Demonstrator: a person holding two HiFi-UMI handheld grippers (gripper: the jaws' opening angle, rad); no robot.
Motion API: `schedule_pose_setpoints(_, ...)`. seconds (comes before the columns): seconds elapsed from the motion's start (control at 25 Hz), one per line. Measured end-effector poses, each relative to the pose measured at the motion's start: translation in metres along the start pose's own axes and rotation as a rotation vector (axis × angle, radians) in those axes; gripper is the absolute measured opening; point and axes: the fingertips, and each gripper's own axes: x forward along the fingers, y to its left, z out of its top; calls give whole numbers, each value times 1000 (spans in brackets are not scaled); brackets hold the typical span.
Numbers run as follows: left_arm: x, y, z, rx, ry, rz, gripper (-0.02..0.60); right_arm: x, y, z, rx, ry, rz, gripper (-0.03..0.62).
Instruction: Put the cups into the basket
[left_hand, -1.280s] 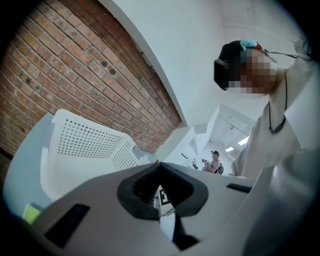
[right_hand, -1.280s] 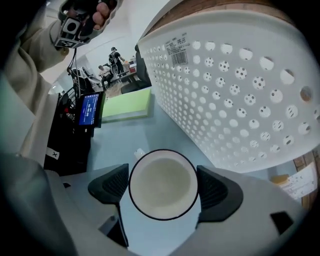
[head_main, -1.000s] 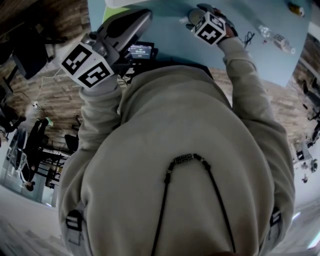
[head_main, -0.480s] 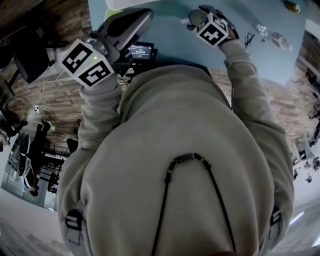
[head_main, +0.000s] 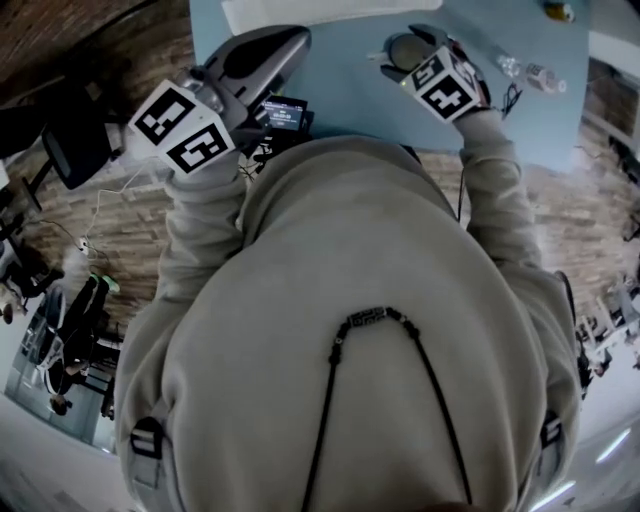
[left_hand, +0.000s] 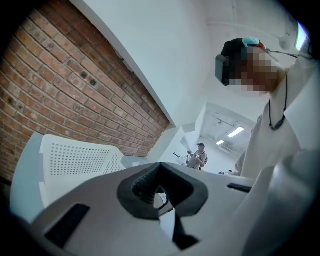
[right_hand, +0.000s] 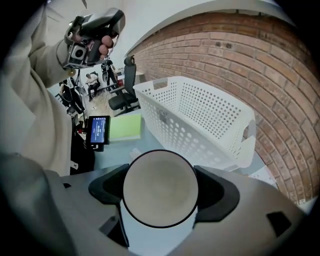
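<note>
A pale round cup (right_hand: 160, 187) with a dark rim sits between the jaws of my right gripper (right_hand: 161, 196), which is shut on it, its mouth facing the camera. Just beyond it on the blue table (right_hand: 112, 150) stands the white perforated basket (right_hand: 200, 115). In the head view the cup (head_main: 403, 48) shows at the tip of the right gripper (head_main: 412, 55) over the table's near part. My left gripper (head_main: 272, 48) is raised at the left, tilted upward toward a brick wall, its black pads (left_hand: 145, 192) closed together and holding nothing. The basket's wall (left_hand: 75, 157) shows at its left.
A small device with a lit screen (right_hand: 98, 130) and a green pad (right_hand: 125, 127) lie on the table left of the basket. Plastic bottles (head_main: 535, 75) and a black cable (head_main: 512, 98) lie at the table's right. A person's hoodie fills most of the head view.
The right gripper with the cup has shifted a little to the right and toward me. The left gripper has stayed raised in about the same place. The head view has tilted slightly.
</note>
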Motion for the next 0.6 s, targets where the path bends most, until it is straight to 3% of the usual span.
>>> schedule_pose_setpoints(0.24,2,-14,19,58,-6,-27,-3,-44,-1,22,17,-79,-38,407)
schedule_pose_setpoints(0.6,3,-21,26,82,-8,-91,-3,-84,-7,55,38,-150,-116,407)
